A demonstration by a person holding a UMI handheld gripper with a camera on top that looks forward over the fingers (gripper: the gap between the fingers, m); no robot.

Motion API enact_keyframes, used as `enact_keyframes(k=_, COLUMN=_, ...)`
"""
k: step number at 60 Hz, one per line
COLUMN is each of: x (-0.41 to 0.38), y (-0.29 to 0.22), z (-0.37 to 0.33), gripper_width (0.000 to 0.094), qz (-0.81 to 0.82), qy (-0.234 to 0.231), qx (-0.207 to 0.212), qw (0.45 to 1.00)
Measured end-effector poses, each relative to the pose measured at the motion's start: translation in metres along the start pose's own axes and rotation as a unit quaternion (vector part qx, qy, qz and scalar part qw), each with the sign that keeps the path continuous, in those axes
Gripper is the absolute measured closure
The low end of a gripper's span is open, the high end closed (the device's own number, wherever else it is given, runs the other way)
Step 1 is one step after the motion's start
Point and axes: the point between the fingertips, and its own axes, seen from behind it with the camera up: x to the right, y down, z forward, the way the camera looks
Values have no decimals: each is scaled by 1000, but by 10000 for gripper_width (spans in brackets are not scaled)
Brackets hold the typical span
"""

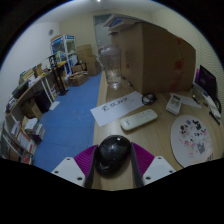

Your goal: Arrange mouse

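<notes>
Wooden tabletop (150,135) fills the lower and right part of the frame, in a room with a blue floor (65,125) stretching away at left centre. At the bottom centre of the frame a black mouse (112,153) sits between the gripper's (112,165) two fingers, its rounded glossy back facing the camera. The magenta pads (142,158) flank it on either side, and the jaws stand apart around it; whether the pads actually press on its sides cannot be told, since it also seems to rest on the table.

Just beyond the mouse, toward the centre of the frame, lies a flat white rectangular device (139,119), set at a slant. Farther on, a white sheet of paper (117,106) with dark writing lies near the table's far edge. At lower right a round white pad with a floral pattern (192,138) lies on the wood. Above it, at right, are a small white box-like item (174,103) and a dark screen (207,82). A large brown cardboard box (152,58) stands at upper centre. Shelves with cluttered items (22,125) line the left edge of the frame.
</notes>
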Motion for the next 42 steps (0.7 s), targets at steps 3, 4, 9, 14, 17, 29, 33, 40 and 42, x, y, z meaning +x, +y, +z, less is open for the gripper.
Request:
enact_keyframes(k=3, x=0, y=1, z=-1, gripper_width=365, qz=1, qy=-4, qx=1, qw=1000)
enact_keyframes(k=4, x=0, y=1, z=-1, gripper_width=369, qz=-1, qy=-5, qx=2, qw=1000)
enact_keyframes(k=9, x=1, y=2, z=-3, gripper_width=404, qz=-5, qy=-11, qx=1, qw=1000)
enact_keyframes(k=14, x=3, y=4, z=-5, gripper_width=437, qz=-14, qy=-19, qx=4, qw=1000)
enact_keyframes(k=17, x=3, y=6, z=-8, gripper_width=442, qz=-19, qy=-25, qx=6, qw=999)
enact_keyframes(k=29, x=10, y=11, z=-17, gripper_width=468, qz=-33, qy=-38, qx=10, qw=999)
enact_keyframes(k=33, x=11, y=10, z=-26, gripper_width=464, qz=-39, qy=-51, qx=14, qw=998)
enact_keyframes(k=40, x=22, y=-23, z=-65, gripper_width=462, qz=-51, qy=-70, qx=53, qw=995)
enact_keyframes(k=42, x=29, y=-40, z=-81, gripper_width=463, qz=-56, qy=-74, qx=71, qw=993)
